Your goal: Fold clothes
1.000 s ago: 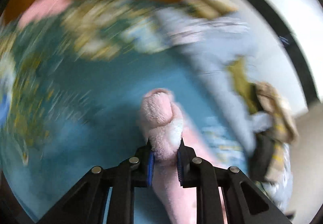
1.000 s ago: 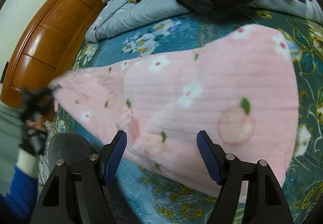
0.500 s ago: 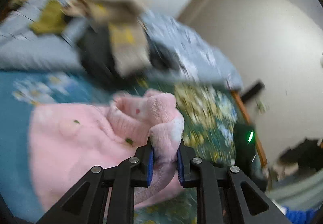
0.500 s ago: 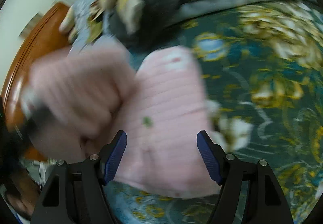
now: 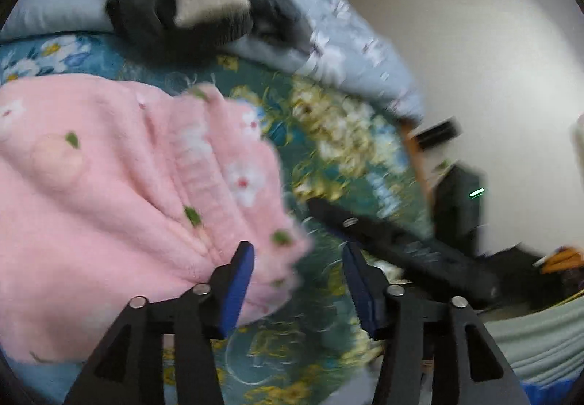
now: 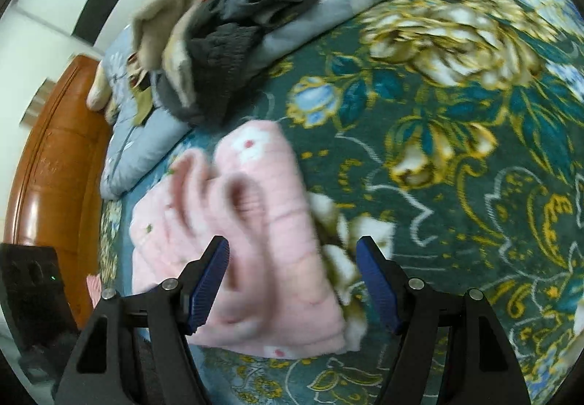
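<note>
Progress note: I read the fold as partly done. Pink fleece garment with white flowers and peach prints lies doubled over itself on the teal floral bedspread, edges uneven, so squaring up and at least one more fold remain, by my judgement. Dark and beige clothes heaped on the grey quilt are not yet touched.

Going left to right in the left wrist view: plush pink pile with soft ridged folds, then my left gripper, whose jaws have just been opening; they stand spread, the garment's edge lying below them, nothing pinched. Right of that, bare bedspread, short-napped with gold blooms.

In the right wrist view my right gripper hangs over the garment, jaws spread wide, not pressing on the cloth. Wooden headboard sits far left.
</note>
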Tool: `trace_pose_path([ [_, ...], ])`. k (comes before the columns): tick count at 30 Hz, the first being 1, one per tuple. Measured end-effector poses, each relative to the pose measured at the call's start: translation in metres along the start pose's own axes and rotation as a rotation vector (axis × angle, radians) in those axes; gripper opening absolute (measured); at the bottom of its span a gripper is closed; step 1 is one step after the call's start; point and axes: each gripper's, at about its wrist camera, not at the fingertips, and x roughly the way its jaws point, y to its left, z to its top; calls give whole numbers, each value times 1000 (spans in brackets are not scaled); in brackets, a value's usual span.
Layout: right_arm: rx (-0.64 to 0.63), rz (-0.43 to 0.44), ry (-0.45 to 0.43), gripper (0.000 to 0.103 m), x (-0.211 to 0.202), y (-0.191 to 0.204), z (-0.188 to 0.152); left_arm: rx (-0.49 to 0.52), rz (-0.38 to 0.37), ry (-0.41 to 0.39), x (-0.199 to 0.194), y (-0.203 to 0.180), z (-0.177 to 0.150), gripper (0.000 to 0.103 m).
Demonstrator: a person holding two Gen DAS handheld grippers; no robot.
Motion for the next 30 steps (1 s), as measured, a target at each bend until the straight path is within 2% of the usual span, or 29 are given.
trace_pose_path([
  [1, -18, 5, 4, 73, 1, 5, 0, -2, 23, -40, -12, 5, 2, 59],
  [6, -129, 35, 27, 73, 14, 37, 1, -210, 234, -211, -55, 74, 6, 60],
  [8, -178, 32, 37, 73, 21, 51, 1, -253, 344, -231, -60, 99, -3, 60],
  [10, -237, 25, 35, 73, 25, 67, 1, -266, 387, -221, -58, 113, -15, 60],
  [12, -315, 4, 19, 73, 26, 85, 1, -298, 380, -200, -56, 119, -20, 60],
  [18, -508, -57, -43, 73, 26, 126, 0, -204, 432, -164, -49, 108, -20, 60],
  [22, -534, -40, 18, 73, 43, 131, 1, -225, 407, -165, -43, 111, -18, 60],
  [24, -527, -61, 50, 73, 57, 128, 2, -241, 392, -172, -46, 114, -18, 60],
  [26, -465, -48, 89, 73, 69, 122, 9, -256, 377, -178, -49, 116, -18, 60],
  [30, -321, 64, 128, 73, 77, 114, 22, -260, 373, -179, -50, 119, -16, 60],
])
